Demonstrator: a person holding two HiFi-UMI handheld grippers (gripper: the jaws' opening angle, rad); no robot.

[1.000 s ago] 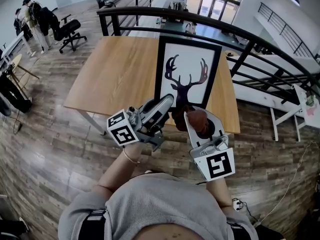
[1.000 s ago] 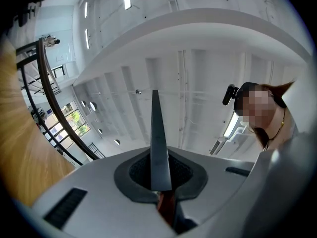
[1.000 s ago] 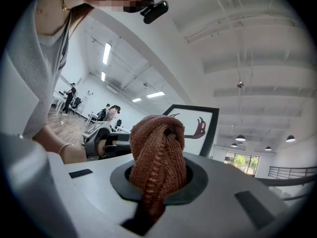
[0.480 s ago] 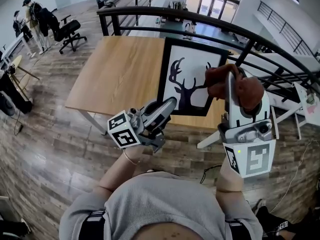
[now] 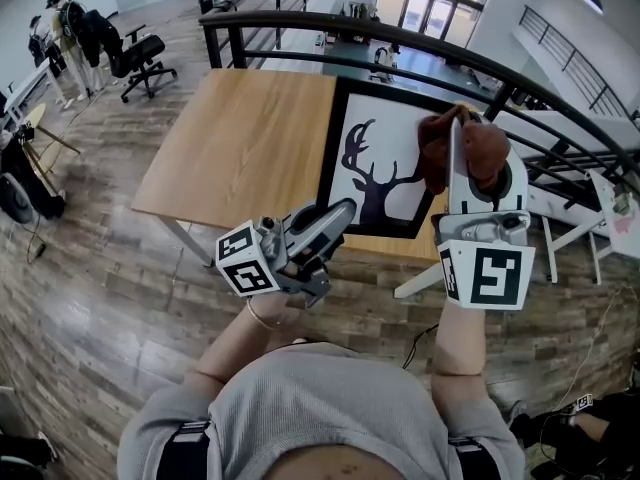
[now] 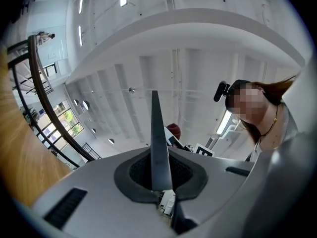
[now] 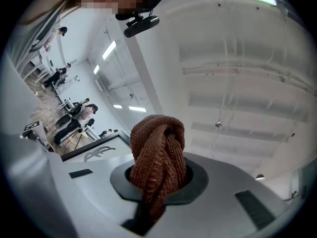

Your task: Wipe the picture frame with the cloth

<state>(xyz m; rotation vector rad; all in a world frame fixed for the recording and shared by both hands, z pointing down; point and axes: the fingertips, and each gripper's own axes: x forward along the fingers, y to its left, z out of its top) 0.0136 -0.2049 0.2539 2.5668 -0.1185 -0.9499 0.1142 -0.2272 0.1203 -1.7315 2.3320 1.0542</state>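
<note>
A black picture frame (image 5: pixel 335 143) with a deer silhouette on white lies on the wooden table (image 5: pixel 240 138), reaching to its right side. My right gripper (image 5: pixel 460 133) is raised over the frame's right part and is shut on a bunched brown cloth (image 5: pixel 470 153); in the right gripper view the cloth (image 7: pixel 158 155) bulges out between the jaws and a corner of the frame (image 7: pixel 94 150) shows at lower left. My left gripper (image 5: pixel 340 213) hangs shut near the table's front edge, off the frame's lower left corner, with nothing in it. In the left gripper view its jaws (image 6: pixel 153 133) point up at the ceiling.
A black railing (image 5: pixel 400 43) curves behind the table. An office chair (image 5: pixel 140 63) and people stand at the far left. White tables (image 5: pixel 575 198) lie to the right. Wood floor surrounds the table.
My right gripper rose from the front edge of the frame with the cloth and moved right, now standing over the frame's right side. The left gripper stayed put.
</note>
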